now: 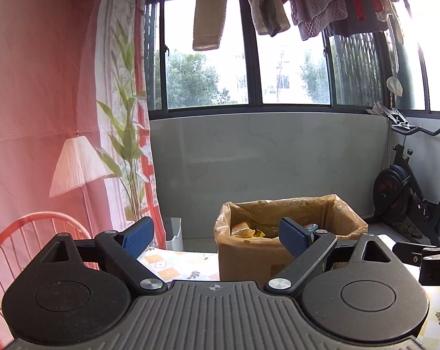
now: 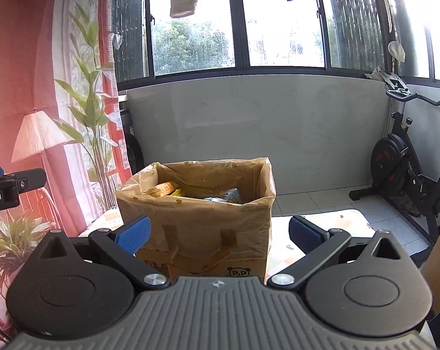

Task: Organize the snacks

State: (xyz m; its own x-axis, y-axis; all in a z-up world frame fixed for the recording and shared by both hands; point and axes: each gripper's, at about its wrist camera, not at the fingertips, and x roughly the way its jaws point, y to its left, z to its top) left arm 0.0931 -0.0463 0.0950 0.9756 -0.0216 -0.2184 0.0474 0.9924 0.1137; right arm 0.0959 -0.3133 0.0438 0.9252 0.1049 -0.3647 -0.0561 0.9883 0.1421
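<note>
A cardboard box lined with a clear plastic bag (image 1: 249, 250) (image 2: 196, 215) stands on a table with a patterned cloth (image 1: 173, 265) (image 2: 351, 224). Inside it lie snack packets: yellow and orange ones (image 1: 243, 230) (image 2: 167, 188) and a light blue one (image 2: 231, 197). My left gripper (image 1: 217, 237) is open and empty, just in front of the box. My right gripper (image 2: 218, 232) is open and empty, also in front of the box. The right gripper's body shows at the right edge of the left wrist view (image 1: 430, 259); the left gripper shows at the left edge of the right wrist view (image 2: 12, 186).
An orange wire chair (image 1: 30, 242) stands at the left. A floor lamp (image 1: 74, 166), a tall plant (image 1: 126, 151) and a white bin (image 1: 173, 233) stand by the curtain. An exercise bike (image 1: 409, 192) stands at the right. Laundry (image 1: 278, 0) hangs over the window.
</note>
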